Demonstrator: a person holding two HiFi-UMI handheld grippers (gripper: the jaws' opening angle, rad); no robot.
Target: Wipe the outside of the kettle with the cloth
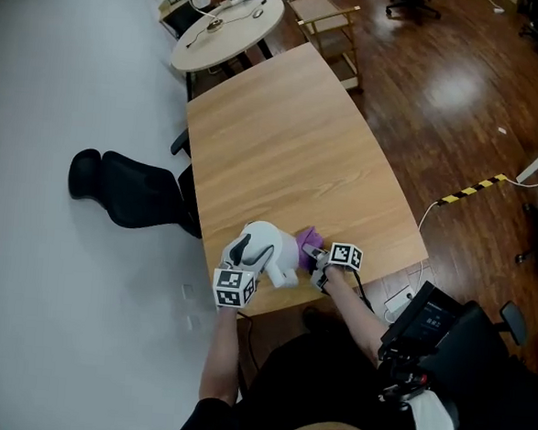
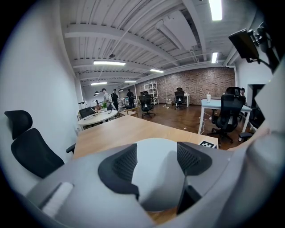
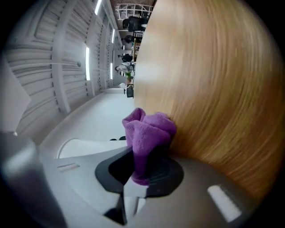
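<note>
Head view: the white kettle (image 1: 282, 258) stands on the wooden bench (image 1: 292, 147) close to its near edge, in front of the person. The left tongs (image 1: 251, 252) reach onto it from the near-left side, dark pads on either side of the body. The purple cloth (image 1: 308, 237) sits just beside the kettle on its right, bunched at the tip of the right tongs (image 1: 318, 256). A black office chair (image 1: 133, 191) stands off the bench's left edge, and a round table (image 1: 229, 21) lies beyond the far end. Left gripper view: the left tongs (image 2: 156, 153) are spread wide, with the kettle's rounded white body (image 2: 156, 182) filling the space between them and both pads lying against it. The bench top (image 2: 120, 133) extends beyond. Right gripper view: the right tongs (image 3: 142, 167) are pressed together on the cloth (image 3: 149, 133), pinching its lower fold. The rest stands up in a bunch beyond the tips, close to the bench surface (image 3: 209, 89). This view is rolled on its side.
</note>
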